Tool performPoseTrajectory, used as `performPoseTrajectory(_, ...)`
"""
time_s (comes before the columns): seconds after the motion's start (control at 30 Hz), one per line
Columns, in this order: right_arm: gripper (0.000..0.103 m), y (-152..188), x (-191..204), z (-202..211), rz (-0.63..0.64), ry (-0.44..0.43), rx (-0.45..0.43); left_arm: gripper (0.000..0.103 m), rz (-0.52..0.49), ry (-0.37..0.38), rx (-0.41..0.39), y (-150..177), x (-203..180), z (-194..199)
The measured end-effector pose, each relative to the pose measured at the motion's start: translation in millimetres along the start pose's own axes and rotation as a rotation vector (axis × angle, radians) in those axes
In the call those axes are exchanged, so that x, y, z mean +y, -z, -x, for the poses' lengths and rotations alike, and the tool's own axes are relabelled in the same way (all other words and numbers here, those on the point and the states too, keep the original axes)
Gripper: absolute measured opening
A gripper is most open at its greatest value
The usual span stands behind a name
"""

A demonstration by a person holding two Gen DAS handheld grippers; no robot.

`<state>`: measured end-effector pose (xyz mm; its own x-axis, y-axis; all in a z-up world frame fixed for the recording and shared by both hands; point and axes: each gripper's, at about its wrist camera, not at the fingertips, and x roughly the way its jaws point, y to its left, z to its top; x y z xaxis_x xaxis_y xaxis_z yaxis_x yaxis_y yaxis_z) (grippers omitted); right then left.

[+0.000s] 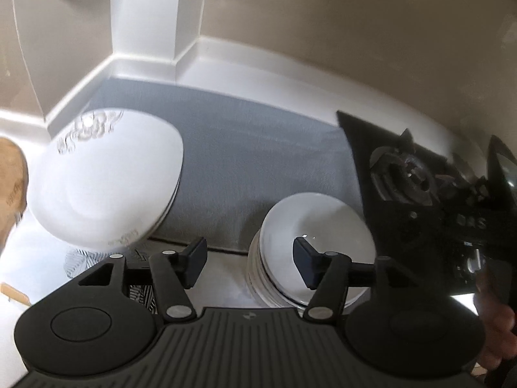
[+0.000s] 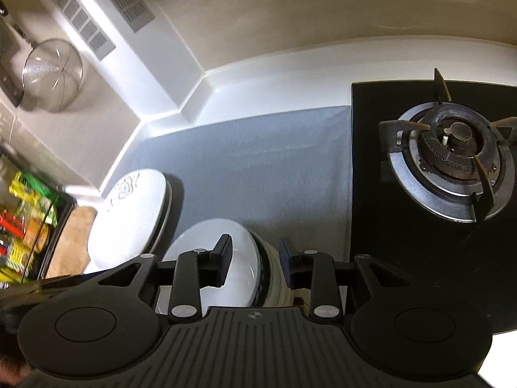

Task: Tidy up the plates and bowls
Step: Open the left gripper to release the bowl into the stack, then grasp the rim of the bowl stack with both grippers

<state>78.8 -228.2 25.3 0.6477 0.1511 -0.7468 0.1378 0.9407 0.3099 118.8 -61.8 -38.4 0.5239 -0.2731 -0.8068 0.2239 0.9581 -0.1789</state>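
A stack of white plates [image 1: 106,177] with a grey pattern on its far rim stands at the left of a grey mat [image 1: 245,155]. A stack of white bowls [image 1: 310,245] stands near the mat's front edge. My left gripper [image 1: 250,263] is open and empty, above the counter between the two stacks. In the right wrist view my right gripper [image 2: 255,263] is open, its fingers on either side of the near rim of the bowls [image 2: 223,258], touching nothing that I can see. The plates [image 2: 129,216] lie to its left.
A black gas hob [image 2: 452,161] with a burner borders the mat [image 2: 258,168] on the right. A white wall corner and ledge [image 1: 155,61] close the back. A metal strainer [image 2: 51,74] hangs at the far left. A wooden board [image 1: 9,187] lies beside the plates.
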Motion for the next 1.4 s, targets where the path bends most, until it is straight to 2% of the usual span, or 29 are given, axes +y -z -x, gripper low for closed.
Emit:
performPoseTrajectory(0.13,0.034,1,3,3,-0.01,-0.003,-0.046,0.072,-0.071,0.027,-0.052,-2,-3,11)
performPoseTrajectory(0.3,0.034,5,6,4,-0.052,0.045,-0.063,0.075,-0.133,0.079,-0.096,-1,8,19)
performPoseTrajectory(0.67,0.034,22,44,2,-0.119,0.166,-0.054,0.077,-0.119,0.157,-0.069,-5,67,18)
performPoseTrajectory(0.87,0.035,32,62,5,-0.149,0.228,-0.07,0.077,-0.143,0.231,-0.045,-2,81,12)
performPoseTrajectory(1.13,0.038,46,82,13,-0.164,0.297,-0.062,0.08,-0.124,0.319,-0.002,12,90,2)
performPoseTrajectory(1.4,0.045,49,81,13,-0.181,0.306,-0.043,0.086,-0.118,0.297,-0.005,9,89,-1)
